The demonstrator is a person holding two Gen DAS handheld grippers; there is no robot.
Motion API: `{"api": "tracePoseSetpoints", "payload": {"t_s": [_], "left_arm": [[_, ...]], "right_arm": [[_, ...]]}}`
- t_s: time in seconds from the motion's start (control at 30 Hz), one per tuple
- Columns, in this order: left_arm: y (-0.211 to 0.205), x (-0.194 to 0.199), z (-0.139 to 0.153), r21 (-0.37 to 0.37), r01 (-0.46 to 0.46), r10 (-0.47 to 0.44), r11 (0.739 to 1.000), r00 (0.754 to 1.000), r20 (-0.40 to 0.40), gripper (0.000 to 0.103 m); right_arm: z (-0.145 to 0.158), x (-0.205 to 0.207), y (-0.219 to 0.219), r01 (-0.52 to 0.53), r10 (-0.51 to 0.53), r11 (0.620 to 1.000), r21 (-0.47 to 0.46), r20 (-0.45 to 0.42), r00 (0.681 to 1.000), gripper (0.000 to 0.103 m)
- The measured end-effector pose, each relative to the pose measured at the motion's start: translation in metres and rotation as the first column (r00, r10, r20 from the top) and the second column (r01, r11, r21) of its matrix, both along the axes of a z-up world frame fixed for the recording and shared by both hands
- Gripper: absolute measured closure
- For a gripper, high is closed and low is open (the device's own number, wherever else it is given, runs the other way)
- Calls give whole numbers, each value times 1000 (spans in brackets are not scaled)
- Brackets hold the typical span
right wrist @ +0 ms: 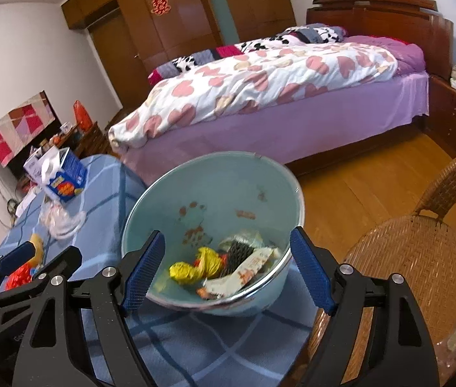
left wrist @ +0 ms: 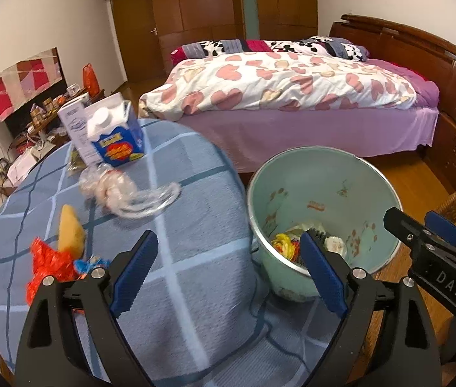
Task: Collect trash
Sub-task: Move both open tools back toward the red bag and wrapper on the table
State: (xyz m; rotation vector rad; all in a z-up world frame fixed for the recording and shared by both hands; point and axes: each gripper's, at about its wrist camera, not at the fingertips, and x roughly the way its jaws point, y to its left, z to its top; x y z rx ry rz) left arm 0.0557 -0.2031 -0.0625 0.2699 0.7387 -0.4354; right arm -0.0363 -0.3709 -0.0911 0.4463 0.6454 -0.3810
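A pale green basin (right wrist: 221, 187) stands at the edge of the blue checked table (left wrist: 195, 232) and holds a yellow wrapper (right wrist: 195, 267), a white paper wrapper (right wrist: 244, 274) and other scraps. My right gripper (right wrist: 228, 242) hangs open over the basin's near rim with nothing between its fingers. My left gripper (left wrist: 229, 248) is open and empty above the cloth, left of the basin (left wrist: 324, 187). On the table lie a red wrapper (left wrist: 47, 264), a yellow chunk (left wrist: 71, 232), a crumpled clear plastic bag (left wrist: 124, 193) and a blue carton (left wrist: 115, 135).
A white box (left wrist: 74, 125) stands behind the carton. A wicker chair (right wrist: 421, 258) is close on the right of the table. A bed (left wrist: 292, 96) with a heart-patterned quilt fills the room beyond, and a cluttered low cabinet (left wrist: 44, 119) stands along the left wall.
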Motion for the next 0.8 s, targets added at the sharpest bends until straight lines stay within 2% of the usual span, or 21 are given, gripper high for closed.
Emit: {"api": "tracePoseSetpoints", "payload": {"t_s": [0.43, 0.8], "left_arm": [[53, -14, 3, -5, -65, 65, 998, 998, 13, 8], [87, -16, -6, 0, -104, 104, 995, 995, -15, 8]], "right_arm": [[5, 0, 44, -86, 86, 996, -9, 1, 996, 20], [2, 10, 77, -171, 171, 985, -12, -16, 985, 20]]}}
